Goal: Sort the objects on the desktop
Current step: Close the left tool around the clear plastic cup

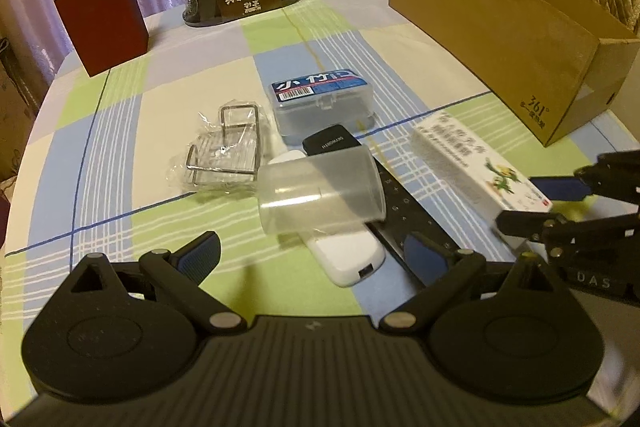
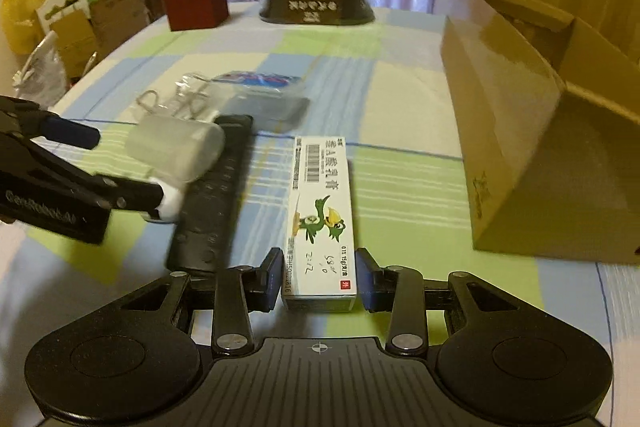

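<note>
Ointment box [image 2: 320, 223] lies on the tabletop [image 2: 404, 187], between the fingers of the right hand-held gripper [image 2: 318, 281], which is narrow but not yet squeezing. I think it must pinch next, then lift toward the one cardboard box [image 2: 516, 131]. The left hand-held gripper [image 1: 312, 253] is wide over one clear cup [image 1: 320, 193] and two remotes.

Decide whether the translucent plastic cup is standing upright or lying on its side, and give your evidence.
On its side. The translucent cup lies horizontally across the white remote, its round wall facing up and its rim pointing sideways toward the black remote.
</note>
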The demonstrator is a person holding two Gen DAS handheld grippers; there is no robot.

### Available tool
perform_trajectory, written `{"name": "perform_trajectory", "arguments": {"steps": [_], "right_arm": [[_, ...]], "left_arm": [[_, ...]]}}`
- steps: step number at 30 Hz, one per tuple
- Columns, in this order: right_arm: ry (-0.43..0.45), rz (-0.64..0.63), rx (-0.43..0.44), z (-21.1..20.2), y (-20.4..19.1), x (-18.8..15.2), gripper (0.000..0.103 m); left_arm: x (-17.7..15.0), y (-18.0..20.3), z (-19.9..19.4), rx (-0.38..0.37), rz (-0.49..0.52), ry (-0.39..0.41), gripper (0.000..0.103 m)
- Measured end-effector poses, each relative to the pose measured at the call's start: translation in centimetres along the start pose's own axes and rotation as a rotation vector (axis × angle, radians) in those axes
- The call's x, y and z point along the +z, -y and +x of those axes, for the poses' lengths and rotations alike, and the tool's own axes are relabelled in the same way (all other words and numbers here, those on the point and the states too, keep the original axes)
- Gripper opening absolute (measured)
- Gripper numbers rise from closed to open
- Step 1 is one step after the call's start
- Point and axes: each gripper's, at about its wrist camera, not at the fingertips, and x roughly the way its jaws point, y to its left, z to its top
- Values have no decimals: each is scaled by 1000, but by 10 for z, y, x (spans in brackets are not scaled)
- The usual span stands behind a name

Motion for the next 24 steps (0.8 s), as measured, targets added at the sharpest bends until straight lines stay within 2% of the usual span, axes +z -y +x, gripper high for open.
{"name": "perform_trajectory", "arguments": {"steps": [12, 16, 17, 18, 19, 24], "right_arm": [[-8, 5, 11, 7, 5, -5, 38], [-3, 5, 12, 7, 6, -5, 38], [-1, 5, 13, 7, 6, -4, 44], [5, 8, 9, 7, 5, -4, 59], [10, 10, 6, 7, 5, -4, 67], [28, 12, 13, 6, 4, -2, 70]], "left_arm": [[13, -7, 25, -25, -101, 2, 96], [15, -7, 25, -24, -116, 16, 92], [16, -7, 25, -22, -118, 18, 91], [16, -8, 25, -21, -121, 18, 91], [16, -9, 26, -20, -124, 17, 89], [15, -10, 29, -26, -132, 2, 75]]}}
